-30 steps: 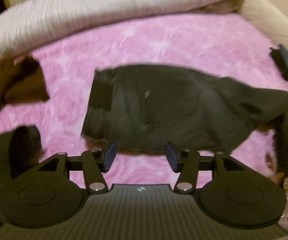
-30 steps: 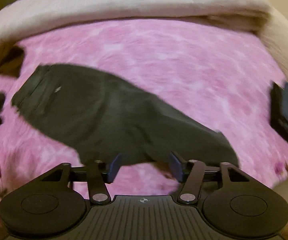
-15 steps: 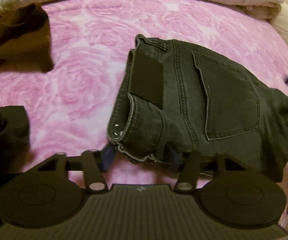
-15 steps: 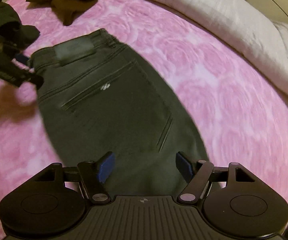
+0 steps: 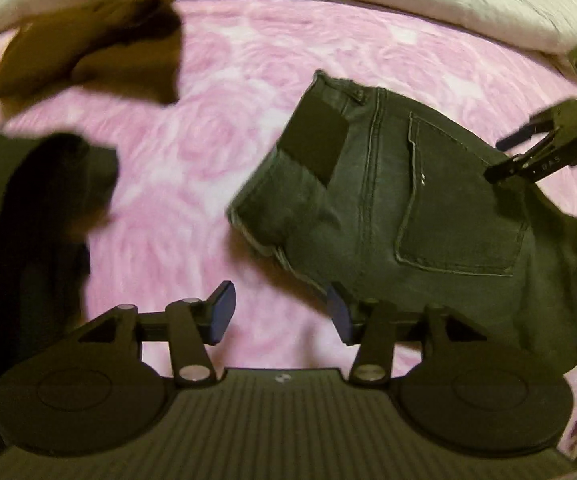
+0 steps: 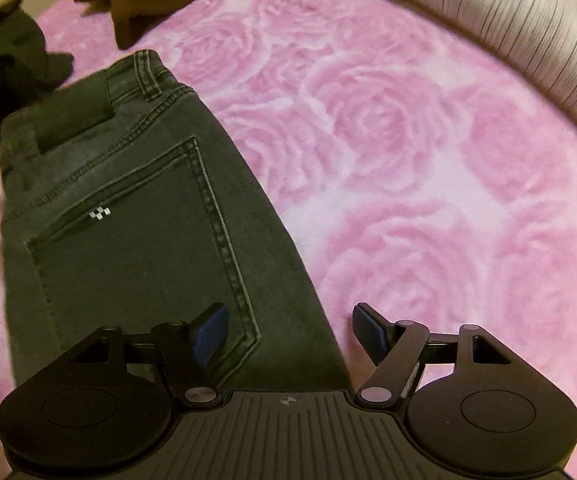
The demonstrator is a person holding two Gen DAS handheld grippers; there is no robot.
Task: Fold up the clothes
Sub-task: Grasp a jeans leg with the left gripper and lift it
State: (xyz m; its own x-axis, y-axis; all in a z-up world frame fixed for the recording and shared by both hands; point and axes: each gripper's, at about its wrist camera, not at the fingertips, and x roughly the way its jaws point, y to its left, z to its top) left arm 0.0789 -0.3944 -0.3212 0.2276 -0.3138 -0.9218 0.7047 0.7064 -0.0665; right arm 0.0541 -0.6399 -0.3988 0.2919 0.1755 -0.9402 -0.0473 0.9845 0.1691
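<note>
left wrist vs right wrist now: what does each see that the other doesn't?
Left wrist only: the right tool from outside, over the jeans' right edge, and its own open left tool, its right pad at the jeans' near edge.
Right wrist only: the checkered tag seen sharply, and the right tool open, straddling the jeans' right edge.
Both: dark jeans pocket-side up on the pink rose blanket, a brown garment, a dark garment, and a pale quilt.

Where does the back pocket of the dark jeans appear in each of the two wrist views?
Left wrist view: the back pocket lies right of centre, above the left gripper.
Right wrist view: the back pocket lies left of centre, above the right gripper.
Shared landmark: the dark waistband patch.
</note>
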